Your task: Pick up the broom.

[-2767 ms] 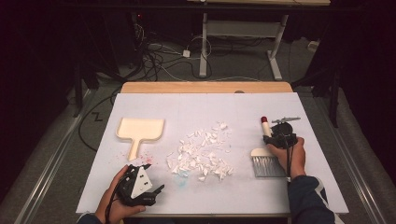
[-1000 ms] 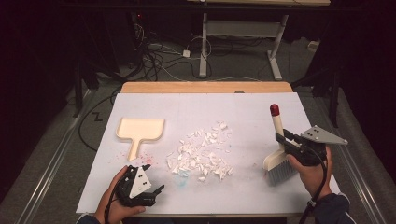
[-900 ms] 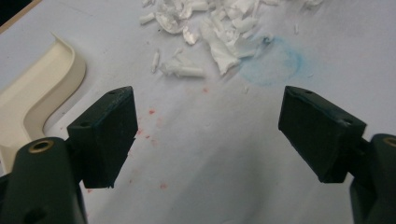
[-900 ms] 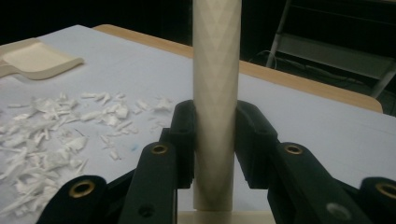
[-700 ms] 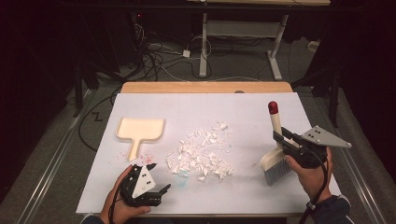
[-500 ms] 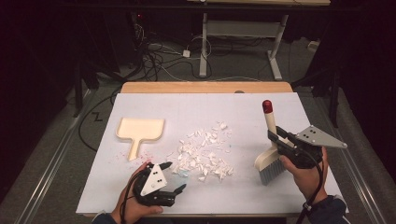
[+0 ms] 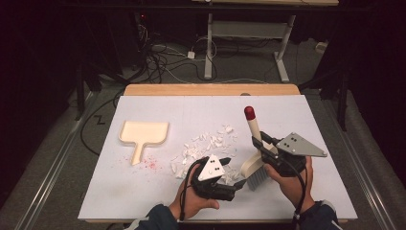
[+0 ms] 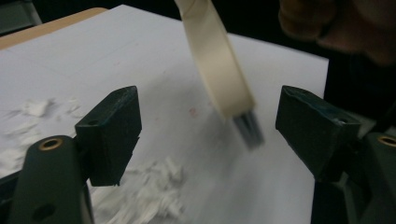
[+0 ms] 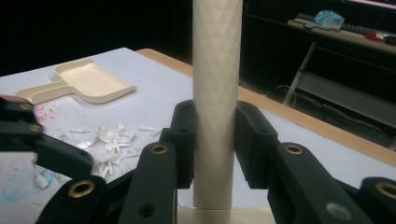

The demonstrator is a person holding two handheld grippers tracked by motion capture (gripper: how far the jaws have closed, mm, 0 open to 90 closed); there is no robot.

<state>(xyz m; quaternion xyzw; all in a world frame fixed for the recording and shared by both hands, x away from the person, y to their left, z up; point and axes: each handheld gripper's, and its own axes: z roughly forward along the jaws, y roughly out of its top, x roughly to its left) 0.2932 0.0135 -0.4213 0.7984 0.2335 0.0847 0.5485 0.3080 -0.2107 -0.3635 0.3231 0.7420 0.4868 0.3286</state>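
Note:
A hand brush with a cream handle (image 7: 253, 129), a red tip and grey bristles (image 7: 257, 178) stands tilted at the right edge of a pile of white paper scraps (image 7: 210, 146). My right gripper (image 7: 263, 143) is shut on its handle (image 9: 217, 93). My left gripper (image 7: 233, 189) lies low just left of the bristles, its jaws open and wide apart (image 8: 212, 126). The brush head (image 8: 217, 70) hangs beyond them, not between the pads. A cream dustpan (image 7: 143, 133) lies flat at the left of the white mat, also seen in the right gripper view (image 9: 88, 81).
Red specks (image 7: 151, 163) dot the mat by the dustpan handle. More scraps (image 8: 154, 196) lie under my left gripper. The white mat (image 7: 316, 115) covers a wooden table (image 7: 210, 89). Cables and a desk frame (image 7: 249, 28) are on the floor beyond.
My right gripper raised the brush upright and carried it left to the scraps. My left gripper travelled right along the front edge to beside the bristles.

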